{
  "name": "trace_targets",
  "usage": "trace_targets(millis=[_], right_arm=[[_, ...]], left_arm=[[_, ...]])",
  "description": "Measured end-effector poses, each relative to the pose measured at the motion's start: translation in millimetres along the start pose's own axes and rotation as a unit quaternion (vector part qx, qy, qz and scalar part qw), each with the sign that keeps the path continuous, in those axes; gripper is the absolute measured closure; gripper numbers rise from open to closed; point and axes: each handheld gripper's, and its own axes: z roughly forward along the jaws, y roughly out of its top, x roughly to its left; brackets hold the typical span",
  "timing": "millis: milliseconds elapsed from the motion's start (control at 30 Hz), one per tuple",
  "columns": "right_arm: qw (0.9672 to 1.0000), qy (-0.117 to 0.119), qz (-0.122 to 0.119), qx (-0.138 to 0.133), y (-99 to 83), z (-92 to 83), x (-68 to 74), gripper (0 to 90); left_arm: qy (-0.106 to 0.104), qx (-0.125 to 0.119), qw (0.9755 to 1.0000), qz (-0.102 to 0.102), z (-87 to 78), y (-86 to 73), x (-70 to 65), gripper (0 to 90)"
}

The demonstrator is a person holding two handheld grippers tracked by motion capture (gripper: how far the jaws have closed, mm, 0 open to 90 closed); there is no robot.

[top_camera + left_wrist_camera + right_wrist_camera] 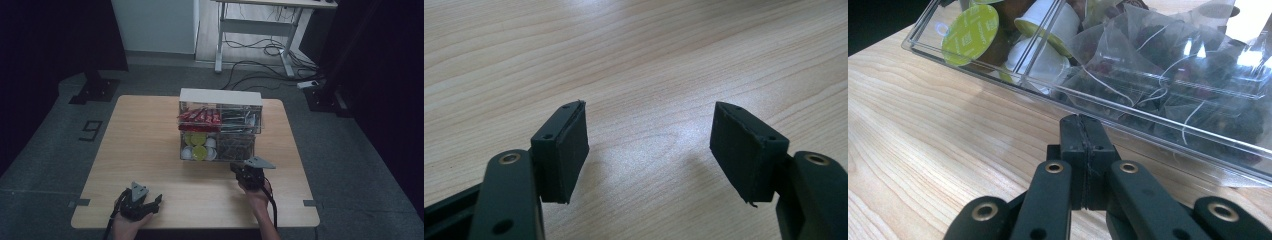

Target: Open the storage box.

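Right gripper jaws pressed together, empty, just before clear organizer: tea bags in near compartment, green-lidded capsules beside. Left gripper jaws wide, empty, over bare table.

Pale wood-grain bench, smooth with a soft sheen; clear glossy plastic organizer; matt black claw pads.
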Motion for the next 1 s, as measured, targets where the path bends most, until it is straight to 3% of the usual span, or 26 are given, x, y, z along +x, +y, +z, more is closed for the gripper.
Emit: trace_targets(millis=[300, 600, 1000], right_arm=[[1.0, 0.0, -0.004, -0.002, 1.7, -3.0, 1.1, 88.7], [0.9996, -0.004, 0.0, -0.029, 7.6, -13.3, -0.7, 88.6], [0.999, -0.003, 0.003, -0.043, 13.8, -20.0, -1.8, 88.4]], left_arm=[[0.002, 0.001, 1.0, -0.002, 0.0, 0.2, 0.6, 31.7], [0.003, 0.001, 1.0, -0.003, 0.3, 0.2, 0.5, 31.7], [0.005, 0.001, 1.0, -0.006, -0.1, -0.1, 2.4, 31.8]])
